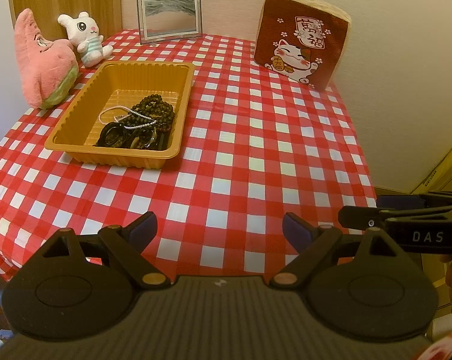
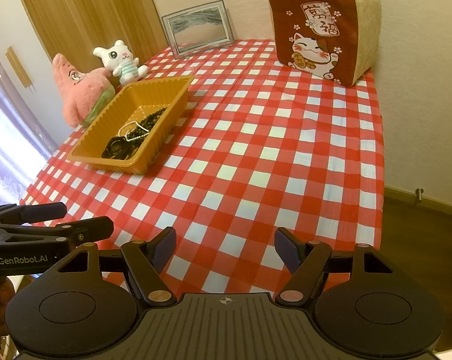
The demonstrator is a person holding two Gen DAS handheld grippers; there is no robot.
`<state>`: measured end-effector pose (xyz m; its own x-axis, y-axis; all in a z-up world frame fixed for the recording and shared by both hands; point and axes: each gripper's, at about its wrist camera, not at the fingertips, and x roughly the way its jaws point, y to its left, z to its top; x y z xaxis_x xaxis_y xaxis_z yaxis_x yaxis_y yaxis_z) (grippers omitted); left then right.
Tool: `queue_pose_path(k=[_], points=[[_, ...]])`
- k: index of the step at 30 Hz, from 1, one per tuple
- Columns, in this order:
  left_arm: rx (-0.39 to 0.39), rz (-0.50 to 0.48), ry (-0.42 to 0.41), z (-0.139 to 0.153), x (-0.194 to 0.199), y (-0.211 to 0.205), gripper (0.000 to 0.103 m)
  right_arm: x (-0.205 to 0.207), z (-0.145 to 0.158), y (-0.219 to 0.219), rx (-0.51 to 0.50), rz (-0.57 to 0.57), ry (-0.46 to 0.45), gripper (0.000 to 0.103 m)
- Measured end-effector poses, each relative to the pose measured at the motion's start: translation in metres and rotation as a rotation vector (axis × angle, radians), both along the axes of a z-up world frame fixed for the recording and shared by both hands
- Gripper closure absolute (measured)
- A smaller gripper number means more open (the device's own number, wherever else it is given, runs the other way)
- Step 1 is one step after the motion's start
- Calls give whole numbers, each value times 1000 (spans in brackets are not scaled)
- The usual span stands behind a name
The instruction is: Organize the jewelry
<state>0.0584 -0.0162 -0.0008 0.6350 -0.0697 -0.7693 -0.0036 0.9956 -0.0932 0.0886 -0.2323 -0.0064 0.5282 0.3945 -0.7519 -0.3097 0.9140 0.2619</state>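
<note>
An orange plastic tray [image 1: 76, 114] [image 2: 154, 90] sits on the left of the red-and-white checked tablecloth [image 1: 256, 150] [image 2: 271, 150]. Inside it lies a pile of jewelry [image 1: 139, 123] [image 2: 130, 138]: dark bead strands, a thin silvery chain and black rings. My left gripper [image 1: 220, 231] hovers over the near edge of the table, open, with nothing between its fingers. My right gripper [image 2: 224, 247] is likewise open and empty over the near edge. In the left wrist view the right gripper [image 1: 406, 216] shows side-on at the right; in the right wrist view the left gripper [image 2: 46, 222] shows at the left.
A pink starfish plush [image 1: 43, 63] [image 2: 79, 87] and a white bunny plush [image 1: 86, 37] [image 2: 122, 60] stand behind the tray. A framed picture [image 1: 169, 16] [image 2: 199, 25] leans on the back wall. A lucky-cat cushion [image 1: 304, 39] [image 2: 322, 30] sits at the back right.
</note>
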Motion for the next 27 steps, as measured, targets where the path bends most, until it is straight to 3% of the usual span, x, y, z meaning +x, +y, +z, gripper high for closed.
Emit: queue_pose_path(k=[27], points=[[-1, -2, -2, 1, 0, -2, 13, 0, 0, 5, -3, 2, -3, 31]])
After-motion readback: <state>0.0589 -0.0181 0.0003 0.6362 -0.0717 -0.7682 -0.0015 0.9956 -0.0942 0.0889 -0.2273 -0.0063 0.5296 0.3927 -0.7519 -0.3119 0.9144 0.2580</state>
